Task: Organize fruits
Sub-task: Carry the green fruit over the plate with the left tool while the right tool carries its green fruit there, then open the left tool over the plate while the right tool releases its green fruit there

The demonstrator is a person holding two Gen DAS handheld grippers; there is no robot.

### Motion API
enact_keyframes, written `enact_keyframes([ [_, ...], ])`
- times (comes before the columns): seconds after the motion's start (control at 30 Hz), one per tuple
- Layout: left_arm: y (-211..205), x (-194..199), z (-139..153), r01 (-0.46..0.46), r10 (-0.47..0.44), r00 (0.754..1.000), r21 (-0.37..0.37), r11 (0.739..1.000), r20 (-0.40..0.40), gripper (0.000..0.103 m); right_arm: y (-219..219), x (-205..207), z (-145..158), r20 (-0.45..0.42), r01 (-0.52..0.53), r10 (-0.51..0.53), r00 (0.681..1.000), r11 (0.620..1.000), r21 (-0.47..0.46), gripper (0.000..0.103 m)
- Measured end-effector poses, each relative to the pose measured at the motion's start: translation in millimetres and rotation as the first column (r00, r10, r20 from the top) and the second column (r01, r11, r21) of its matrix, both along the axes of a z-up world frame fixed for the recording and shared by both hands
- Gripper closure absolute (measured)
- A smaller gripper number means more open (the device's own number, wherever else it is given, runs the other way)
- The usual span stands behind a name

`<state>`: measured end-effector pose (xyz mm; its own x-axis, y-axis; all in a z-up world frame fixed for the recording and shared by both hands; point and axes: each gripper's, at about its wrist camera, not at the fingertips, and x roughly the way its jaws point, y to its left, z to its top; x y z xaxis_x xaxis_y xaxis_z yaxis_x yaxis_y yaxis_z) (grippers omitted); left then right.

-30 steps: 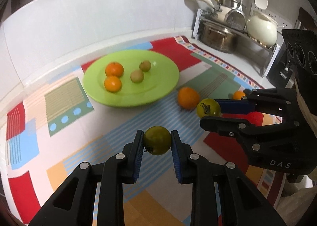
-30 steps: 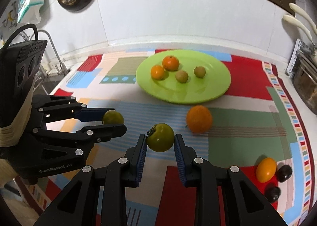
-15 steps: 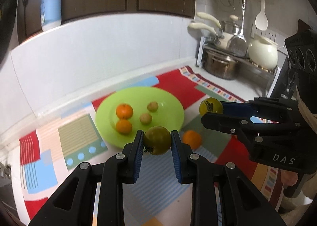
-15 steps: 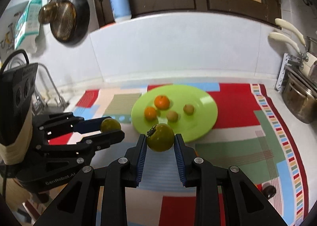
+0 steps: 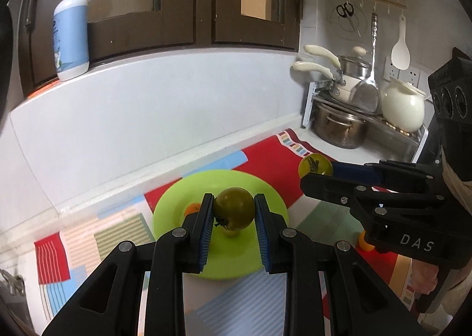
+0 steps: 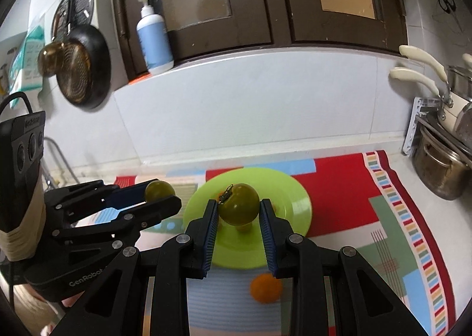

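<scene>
My left gripper [image 5: 234, 211] is shut on a green tomato [image 5: 234, 208] and holds it high in front of the green plate [image 5: 271, 194]. My right gripper [image 6: 239, 209] is shut on a second green tomato [image 6: 239, 207], also raised over the plate [image 6: 295, 194]. Each gripper shows in the other's view, the right one [image 5: 317, 172] with its tomato [image 5: 315, 165], the left one [image 6: 160, 197] with its tomato [image 6: 157, 191]. Small fruits on the plate are mostly hidden behind the held tomatoes. An orange [image 6: 265, 288] lies on the mat in front of the plate.
A colourful patterned mat [image 6: 348, 209] covers the counter. A rack with pots [image 5: 342, 126] and a white kettle [image 5: 402, 107] stands at the right. A soap bottle [image 5: 70, 32] stands on the ledge. A pan [image 6: 79, 67] hangs at the left. An orange fruit [image 5: 362, 243] peeks behind the right gripper.
Both grippers have risen and tilted up, each still holding its tomato. The plate and mat have dropped lower in both views, and the cabinets and wall fill more of the frames.
</scene>
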<state>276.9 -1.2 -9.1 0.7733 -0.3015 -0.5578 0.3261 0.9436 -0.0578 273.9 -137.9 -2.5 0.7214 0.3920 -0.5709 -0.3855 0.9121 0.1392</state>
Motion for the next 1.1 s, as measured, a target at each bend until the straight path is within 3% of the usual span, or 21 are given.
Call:
enact_keyframes([
  [0.4,3,55,-5,-0.013,0.011,0.998,-0.025,1.000,-0.059,0.076,8,54,-6,-0.040,0.018,-0.020,0.999,0.999,-0.028,0.074],
  [1.1,12,135,-64,-0.053,0.050,0.973,-0.004,0.999,-0.227,0.076,21,138,-63,-0.206,0.054,-0.068,0.976,0.996,-0.073,0.074],
])
